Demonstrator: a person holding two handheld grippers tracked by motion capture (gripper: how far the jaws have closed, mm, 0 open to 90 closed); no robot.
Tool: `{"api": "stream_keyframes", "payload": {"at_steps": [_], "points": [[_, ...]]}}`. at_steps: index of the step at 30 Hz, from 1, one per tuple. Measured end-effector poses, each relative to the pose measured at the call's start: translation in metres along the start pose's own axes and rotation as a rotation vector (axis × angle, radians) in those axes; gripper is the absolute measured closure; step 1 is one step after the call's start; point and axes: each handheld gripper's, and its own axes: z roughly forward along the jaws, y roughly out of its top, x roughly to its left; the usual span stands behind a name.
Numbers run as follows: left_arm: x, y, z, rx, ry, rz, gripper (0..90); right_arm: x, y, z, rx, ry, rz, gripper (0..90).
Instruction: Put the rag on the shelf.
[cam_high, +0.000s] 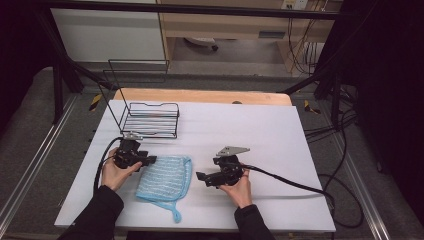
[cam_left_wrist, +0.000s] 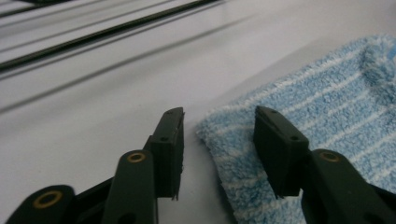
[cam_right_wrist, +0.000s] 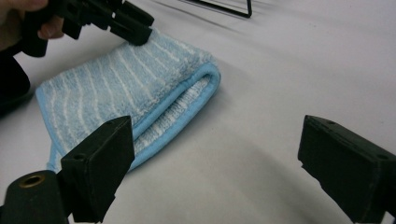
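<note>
Towel (cam_high: 166, 178), blue striped, folded, lies flat on white table (cam_high: 280, 135) between both hands | left tongs (cam_high: 151, 160) parted, straddling towel's near corner, not clamped | right tongs (cam_high: 200, 178) spread wide, empty, just beside towel's folded edge | wire rack (cam_high: 150, 120) behind, apart.

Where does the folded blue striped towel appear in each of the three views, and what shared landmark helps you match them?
High view: the blue towel lies low and centre-left, between the two hands.
Left gripper view: right half, its corner between the open left tongs.
Right gripper view: upper left, fold facing the camera.
Shared landmark: the black wire rack.
</note>
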Motion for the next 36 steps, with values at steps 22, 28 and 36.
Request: {"api": "stream_keyframes", "payload": {"at_steps": [22, 28, 36], "points": [[-0.003, -0.008, 0.004, 0.005, -0.036, 0.039, 73.0, 0.01, 0.04, 0.064, 0.024, -0.057, 0.059, 34.2], [-0.003, -0.009, 0.005, 0.0, -0.038, 0.041, 73.2, 0.009, 0.035, 0.079, 0.076, -0.062, 0.067, 46.6], [-0.003, -0.01, 0.005, -0.008, -0.035, 0.049, 73.2, 0.01, 0.032, 0.081, 0.112, -0.04, 0.072, 58.3]]}}
